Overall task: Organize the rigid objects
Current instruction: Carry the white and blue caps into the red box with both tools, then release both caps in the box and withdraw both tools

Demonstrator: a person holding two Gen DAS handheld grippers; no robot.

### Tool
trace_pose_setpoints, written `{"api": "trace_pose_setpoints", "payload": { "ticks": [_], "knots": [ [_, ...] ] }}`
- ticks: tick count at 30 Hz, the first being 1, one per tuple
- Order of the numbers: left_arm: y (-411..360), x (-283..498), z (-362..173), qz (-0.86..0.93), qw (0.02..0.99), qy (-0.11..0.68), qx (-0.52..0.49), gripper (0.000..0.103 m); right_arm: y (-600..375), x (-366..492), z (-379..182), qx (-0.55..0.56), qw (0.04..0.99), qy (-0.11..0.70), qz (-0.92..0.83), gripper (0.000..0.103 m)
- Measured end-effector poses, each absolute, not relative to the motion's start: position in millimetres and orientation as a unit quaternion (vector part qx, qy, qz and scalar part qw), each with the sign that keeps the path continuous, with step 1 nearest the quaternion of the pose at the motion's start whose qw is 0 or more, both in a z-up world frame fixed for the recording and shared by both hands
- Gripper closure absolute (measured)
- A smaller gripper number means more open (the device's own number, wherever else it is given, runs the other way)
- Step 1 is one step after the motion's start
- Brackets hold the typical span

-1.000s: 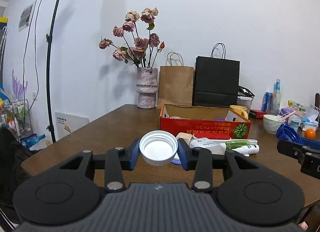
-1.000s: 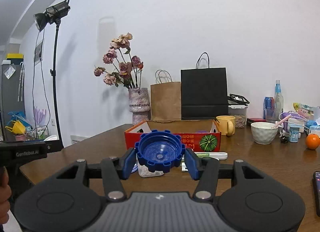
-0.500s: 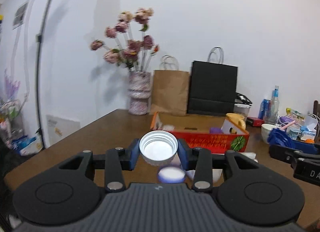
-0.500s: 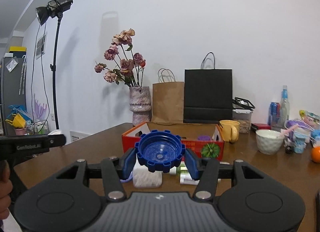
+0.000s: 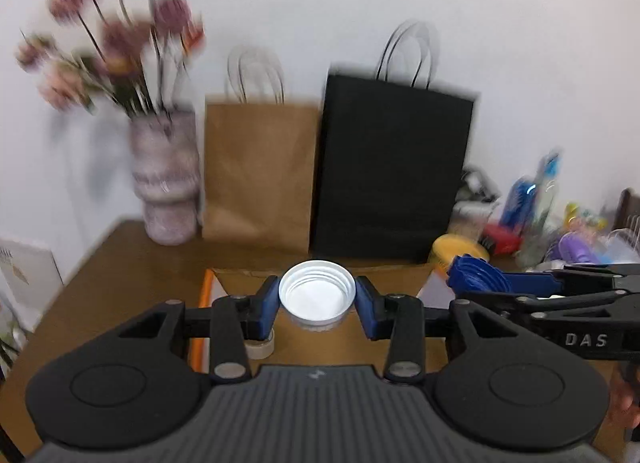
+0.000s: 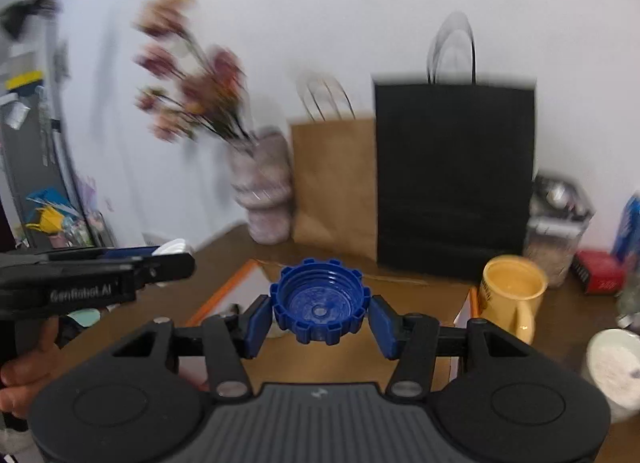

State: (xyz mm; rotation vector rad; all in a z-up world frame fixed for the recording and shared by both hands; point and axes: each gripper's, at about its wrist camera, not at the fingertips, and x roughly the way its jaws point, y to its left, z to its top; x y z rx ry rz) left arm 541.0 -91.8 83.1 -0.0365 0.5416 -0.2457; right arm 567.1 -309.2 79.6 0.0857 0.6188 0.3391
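My left gripper (image 5: 317,300) is shut on a white screw lid (image 5: 317,292), open side towards the camera, held above the open cardboard box (image 5: 256,277). My right gripper (image 6: 319,316) is shut on a blue toothed lid (image 6: 319,301), also over the box (image 6: 424,291). The right gripper and its blue lid (image 5: 478,281) show at the right in the left wrist view. The left gripper with the white lid (image 6: 172,249) shows at the left in the right wrist view. A roll of tape (image 5: 260,347) lies on the box floor under the left fingers.
A vase with dried roses (image 5: 166,179), a brown paper bag (image 5: 258,171) and a black paper bag (image 5: 390,171) stand behind the box. A yellow mug (image 6: 512,295), a white bowl (image 6: 614,367), a clear container (image 6: 556,239) and bottles stand to the right.
Both grippers have moved forward and up over the box, each still holding its lid. The items that lay in front of the box have dropped out of view. The frames are motion-blurred.
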Motion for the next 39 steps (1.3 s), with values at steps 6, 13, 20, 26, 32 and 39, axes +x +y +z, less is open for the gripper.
{"api": "trace_pose_setpoints", "payload": {
  "ticks": [6,13,20,26,32,39],
  "knots": [
    [-112,666,6,-0.077,0.923,0.378,-0.013,0.062,-314,689,-3,0.049,0.903,0.413,0.110,0.051],
    [-117,704,-46,-0.075,0.898,0.434,0.001,0.056,-289,720,-46,0.005,0.887,0.446,0.117,0.050],
    [-111,690,-23,-0.070,0.908,0.414,-0.005,0.042,-289,706,-26,-0.002,0.899,0.424,0.105,0.034],
    [-103,634,29,-0.060,0.929,0.364,0.013,0.033,-295,651,28,-0.003,0.915,0.389,0.106,0.033],
    [-80,527,80,-0.044,0.970,0.237,0.019,0.025,-299,549,77,-0.018,0.954,0.285,0.095,0.023],
    [-55,369,87,-0.066,0.990,0.120,0.027,0.018,-297,392,82,-0.033,0.986,0.143,0.073,0.013]
  ]
}}
